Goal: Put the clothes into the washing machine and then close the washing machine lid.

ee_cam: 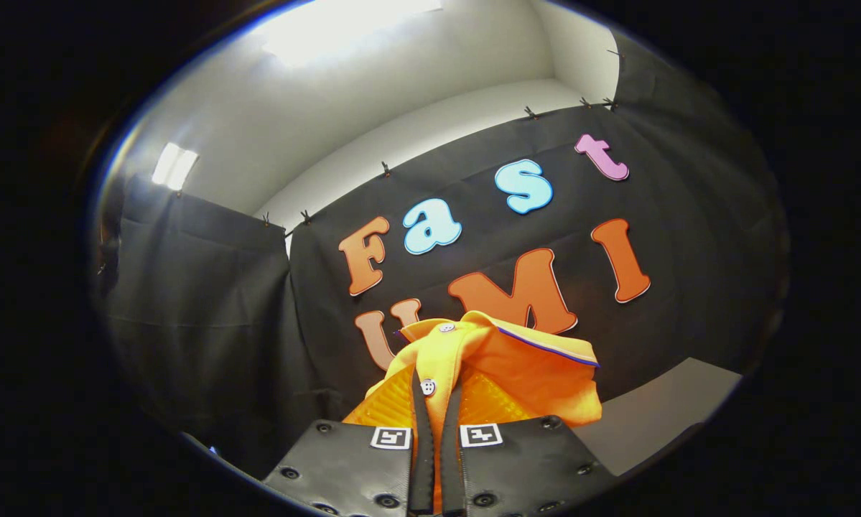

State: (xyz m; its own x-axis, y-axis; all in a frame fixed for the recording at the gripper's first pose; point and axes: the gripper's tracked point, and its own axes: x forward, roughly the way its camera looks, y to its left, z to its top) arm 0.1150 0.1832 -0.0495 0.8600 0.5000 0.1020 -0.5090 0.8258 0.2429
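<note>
Bunching up between the two fingers is an orange-yellow polo shirt (473,362), held off the ground in front of the booth's black cloth wall (207,309). Its fabric is bright, with a fine ribbed or mesh weave showing low down beside the fingers. The collar (545,348) folds outward at the top and carries a thin dark stripe along its edge. Two small pale buttons show: one (446,327) near the top of the bunch, another (428,387) lower, just ahead of the fingertips (421,402). The cloth rises above the fingers and drapes to both sides of them, more to the right.

The claw (437,431) is nearly closed, only a narrow strip of shirt showing between its two fingers, both of which press on the fabric. Square black-and-white markers (391,437) sit on each finger's base plate.

Beyond the shirt hangs the black cloth, clipped along its upper edge to a white wall (430,136). A pale grey flat surface (660,413) lies low to the right of the claw.
</note>
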